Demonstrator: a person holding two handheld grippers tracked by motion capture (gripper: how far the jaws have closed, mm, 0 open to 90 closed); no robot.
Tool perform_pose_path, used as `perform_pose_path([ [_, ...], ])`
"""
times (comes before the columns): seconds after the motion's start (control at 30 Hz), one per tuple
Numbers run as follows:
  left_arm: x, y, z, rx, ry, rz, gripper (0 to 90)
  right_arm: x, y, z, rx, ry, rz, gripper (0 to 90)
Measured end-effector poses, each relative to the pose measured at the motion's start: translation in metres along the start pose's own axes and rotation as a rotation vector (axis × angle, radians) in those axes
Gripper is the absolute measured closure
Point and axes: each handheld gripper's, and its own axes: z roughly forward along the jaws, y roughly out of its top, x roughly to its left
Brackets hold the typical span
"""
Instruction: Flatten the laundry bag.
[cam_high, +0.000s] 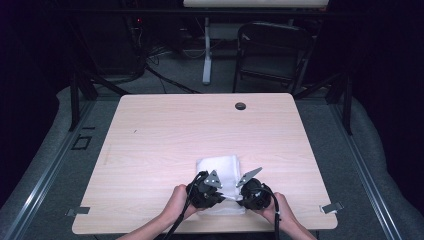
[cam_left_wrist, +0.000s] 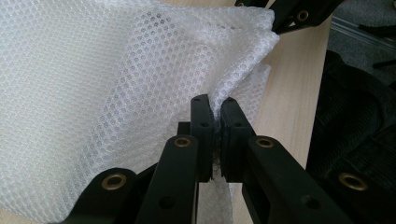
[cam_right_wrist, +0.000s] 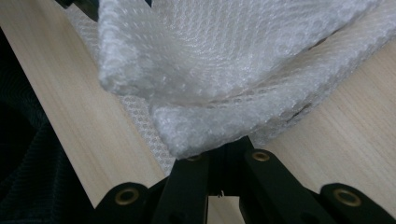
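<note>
Bubble wrap (cam_high: 220, 172), white and folded into a thick pad, lies on the near middle of the pale wooden worktop (cam_high: 150, 145), close to the front edge and between the person's two hands.

On the left, the left gripper (cam_high: 216, 194) is held at the sheet's near left corner. In the left gripper view its black jaws are pressed together on a pinched fold of the bubble wrap (cam_left_wrist: 116, 93), with the sheet rising and spreading away from them to the left and the bare worktop (cam_left_wrist: 289, 102) showing to the right. At the top of that view the other gripper grips the far corner of the same edge.

On the right, the right gripper (cam_high: 244, 196) sits at the sheet's near right corner, well within reach of its partner. In the right gripper view its jaws are closed on the lowest folded corner of the bubble wrap (cam_right_wrist: 224, 79), which hangs in layers above the worktop (cam_right_wrist: 350, 140), lifted clear of the wood there.

Behind the worktop, a dark folding chair (cam_high: 272, 50) stands on the floor.
</note>
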Motion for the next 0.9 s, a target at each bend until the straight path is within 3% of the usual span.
perform_pose_path([
  [0.5,0.006,-0.005,-0.011,-0.025,0.049,-0.009,86.9,0.001,-0.001,0.001,-0.002,-0.006,0.002,90.0],
  [0.57,0.009,-0.008,-0.016,-0.058,0.064,-0.026,87.1,0.0,-0.001,0.001,-0.004,-0.002,0.005,90.0],
  [0.9,0.011,-0.015,-0.032,-0.093,0.1,-0.041,87.2,0.001,0.0,0.0,0.017,-0.009,0.007,90.0],
])
